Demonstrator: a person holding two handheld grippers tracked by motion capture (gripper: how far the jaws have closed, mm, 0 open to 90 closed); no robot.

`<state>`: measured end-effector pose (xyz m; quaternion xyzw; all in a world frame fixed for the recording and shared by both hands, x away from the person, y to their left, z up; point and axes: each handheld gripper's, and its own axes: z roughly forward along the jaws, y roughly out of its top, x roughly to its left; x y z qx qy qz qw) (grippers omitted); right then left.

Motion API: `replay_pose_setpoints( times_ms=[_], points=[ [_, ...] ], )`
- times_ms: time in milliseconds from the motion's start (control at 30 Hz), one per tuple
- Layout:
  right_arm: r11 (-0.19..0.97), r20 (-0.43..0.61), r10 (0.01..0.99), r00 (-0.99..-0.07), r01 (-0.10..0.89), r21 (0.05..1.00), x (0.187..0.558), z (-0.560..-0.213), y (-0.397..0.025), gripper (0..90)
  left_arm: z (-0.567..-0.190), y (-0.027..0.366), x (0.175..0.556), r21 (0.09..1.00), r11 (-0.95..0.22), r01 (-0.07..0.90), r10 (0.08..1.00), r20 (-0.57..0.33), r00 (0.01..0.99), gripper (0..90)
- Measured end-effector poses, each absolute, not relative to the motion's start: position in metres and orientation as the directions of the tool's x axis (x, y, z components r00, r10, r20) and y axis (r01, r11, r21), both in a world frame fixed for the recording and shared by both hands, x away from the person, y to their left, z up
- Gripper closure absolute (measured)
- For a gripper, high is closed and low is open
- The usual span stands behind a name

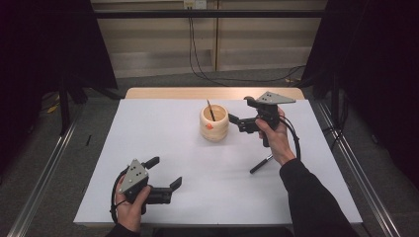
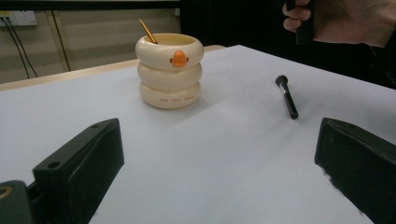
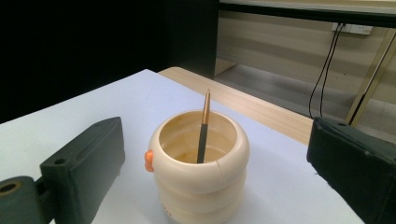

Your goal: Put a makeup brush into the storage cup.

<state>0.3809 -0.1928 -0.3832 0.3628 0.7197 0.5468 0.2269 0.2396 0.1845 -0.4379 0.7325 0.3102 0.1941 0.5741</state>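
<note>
A cream ringed cup [image 1: 214, 124] with an orange emblem stands at the back middle of the white table [image 1: 158, 133]. A thin brush with a gold tip [image 1: 211, 109] leans inside it. My right gripper [image 1: 240, 110] hovers just right of the cup's rim, open and empty; in the right gripper view the cup [image 3: 201, 172] and its brush [image 3: 203, 126] sit between the jaws of the gripper [image 3: 219, 156]. A black makeup brush [image 1: 261, 164] lies flat on the table under the right forearm. My left gripper [image 1: 165, 173] rests open near the front left, facing the cup [image 2: 170, 70] and the black brush [image 2: 287, 97].
A wooden table edge [image 1: 197, 93] runs behind the white sheet. Metal rails [image 1: 44, 173] flank both sides of the table. Cables [image 1: 197, 54] hang down the back wall. The person's right hand [image 2: 345, 18] is at the top right of the left gripper view.
</note>
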Motion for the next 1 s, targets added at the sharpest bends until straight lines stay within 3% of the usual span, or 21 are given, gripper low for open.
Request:
replay_pose_setpoints(
  times_ms=[1000],
  points=[
    [0.144,0.041,0.823,-0.566,0.278,0.95,0.323,-0.392,-0.243,5.2,-0.437,0.186,0.239,0.965,-0.135,0.227,0.688,-0.073,0.722,1.1]
  ],
)
